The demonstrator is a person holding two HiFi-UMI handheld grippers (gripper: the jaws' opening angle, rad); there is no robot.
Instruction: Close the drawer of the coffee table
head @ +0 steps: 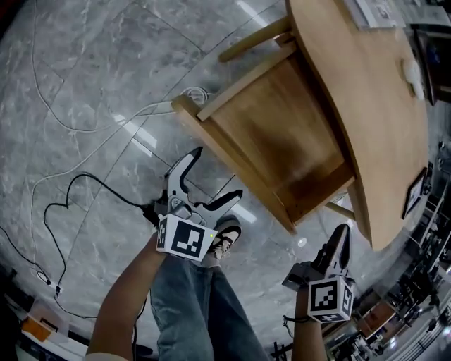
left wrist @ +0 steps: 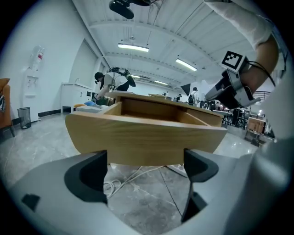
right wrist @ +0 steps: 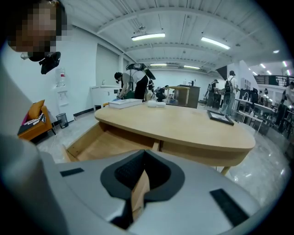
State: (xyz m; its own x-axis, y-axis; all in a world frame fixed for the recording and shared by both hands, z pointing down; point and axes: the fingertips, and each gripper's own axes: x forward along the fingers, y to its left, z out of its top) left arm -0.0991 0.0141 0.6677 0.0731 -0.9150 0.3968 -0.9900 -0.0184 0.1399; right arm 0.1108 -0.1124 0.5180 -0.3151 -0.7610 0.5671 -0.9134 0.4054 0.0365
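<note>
The light wooden coffee table (head: 366, 106) fills the upper right of the head view, its drawer (head: 282, 134) pulled far out towards me and empty. My left gripper (head: 218, 171) is open and points at the drawer's front panel (head: 225, 158), a short way off it. In the left gripper view the panel (left wrist: 147, 133) spans the frame just beyond the open left gripper (left wrist: 144, 172). My right gripper (head: 344, 236) is shut with nothing in it, near the table's rounded edge. Its shut right gripper (right wrist: 142, 176) faces the tabletop (right wrist: 183, 128) and the open drawer (right wrist: 105, 142).
White cable (head: 194, 93) and black cable (head: 70, 204) lie on the grey marble floor left of the drawer. My leg and shoe (head: 225, 236) stand below the left gripper. A framed picture (head: 416, 192) and papers (head: 384, 10) rest on the table. People stand in the background.
</note>
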